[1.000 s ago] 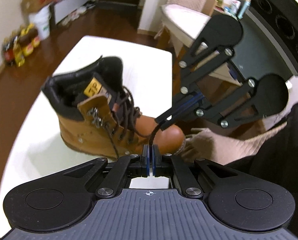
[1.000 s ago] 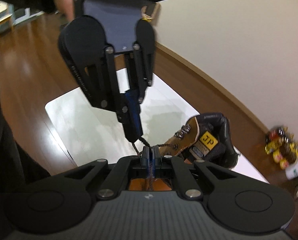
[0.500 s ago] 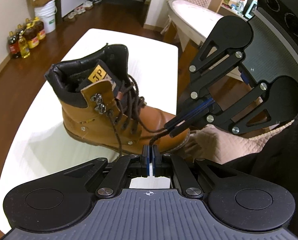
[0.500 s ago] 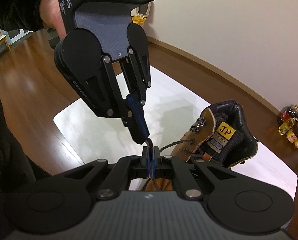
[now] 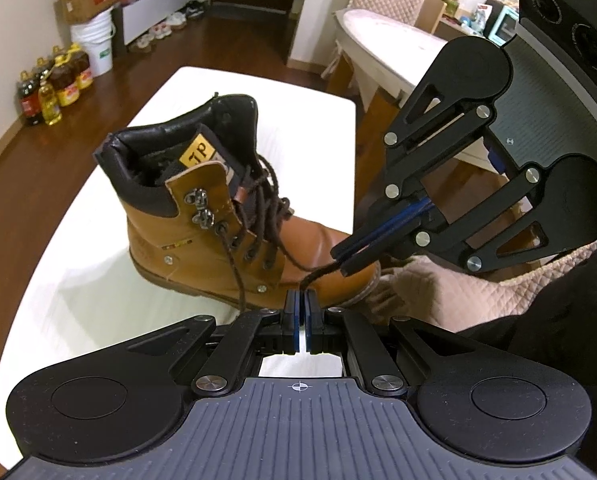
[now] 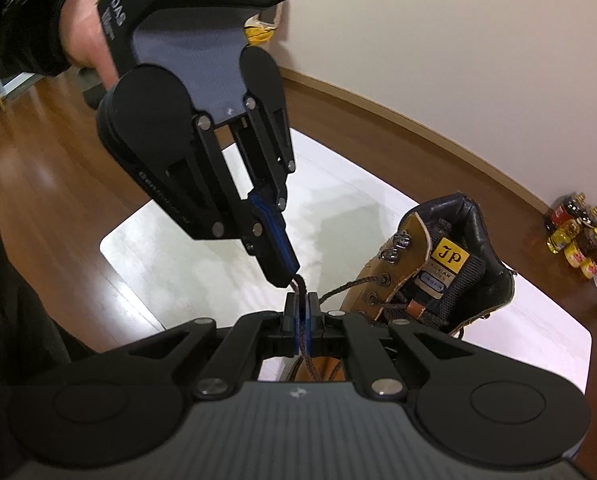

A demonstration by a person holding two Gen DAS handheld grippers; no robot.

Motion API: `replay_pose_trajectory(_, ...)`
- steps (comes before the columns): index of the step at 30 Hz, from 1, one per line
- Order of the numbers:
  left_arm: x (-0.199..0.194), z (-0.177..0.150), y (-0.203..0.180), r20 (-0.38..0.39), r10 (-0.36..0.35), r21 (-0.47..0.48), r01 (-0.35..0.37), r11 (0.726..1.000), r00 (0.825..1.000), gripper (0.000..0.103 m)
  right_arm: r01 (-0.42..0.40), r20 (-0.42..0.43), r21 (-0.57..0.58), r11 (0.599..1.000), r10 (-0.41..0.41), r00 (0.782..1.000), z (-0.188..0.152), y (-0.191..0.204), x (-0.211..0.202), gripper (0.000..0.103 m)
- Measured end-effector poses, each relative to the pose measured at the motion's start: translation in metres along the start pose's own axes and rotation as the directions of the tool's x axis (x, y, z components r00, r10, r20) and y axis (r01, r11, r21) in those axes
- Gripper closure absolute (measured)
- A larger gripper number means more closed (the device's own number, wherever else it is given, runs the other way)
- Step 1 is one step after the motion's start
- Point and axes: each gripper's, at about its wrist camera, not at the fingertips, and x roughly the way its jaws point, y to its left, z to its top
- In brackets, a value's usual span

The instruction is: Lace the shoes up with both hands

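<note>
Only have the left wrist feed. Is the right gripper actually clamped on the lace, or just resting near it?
Observer: Clamped. In the right wrist view the brown lace runs between the shut pads of the right gripper.
Operator: And what does my left gripper look like from that side?
Observer: The left gripper points down, shut on the same lace just above the right one's tips.
Operator: Anything on the boot I can't see?
Observer: The boot shows its other eyelet flank there, with the lace leaving a round eyelet toward the grippers.
Operator: Who's holding the left unit?
Observer: A bare hand in a black sleeve grips its handle.
</note>
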Motion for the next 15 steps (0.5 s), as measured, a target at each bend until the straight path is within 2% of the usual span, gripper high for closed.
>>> replay_pose_trajectory(4,-0.004,-0.004,0.0,0.013,-0.002,0.0,0.002,1.0,1.0,0.1,0.007,-0.002,0.014,1.0,-0.007,1.0,0.001,0.004,-0.002,0.1)
replay_pose_trajectory(7,-0.008,-0.009,0.005,0.032,0.012,-0.029,-0.011,1.0,0.999,0.095,0.025,-0.011,0.029,0.999,-0.025,1.0,0.003,0.007,-0.001,0.1)
replay_pose_trajectory(10,-0.011,-0.017,0.011,0.051,0.035,-0.067,-0.032,0.997,0.998,0.095,0.081,-0.018,0.07,0.994,-0.08,0.997,0.004,0.004,-0.003,0.1)
replay_pose_trajectory(15,-0.004,-0.026,0.016,0.091,0.092,-0.122,-0.081,0.989,0.992,0.089,0.159,-0.028,0.14,0.977,-0.156,0.987,0.006,-0.003,-0.009,0.1)
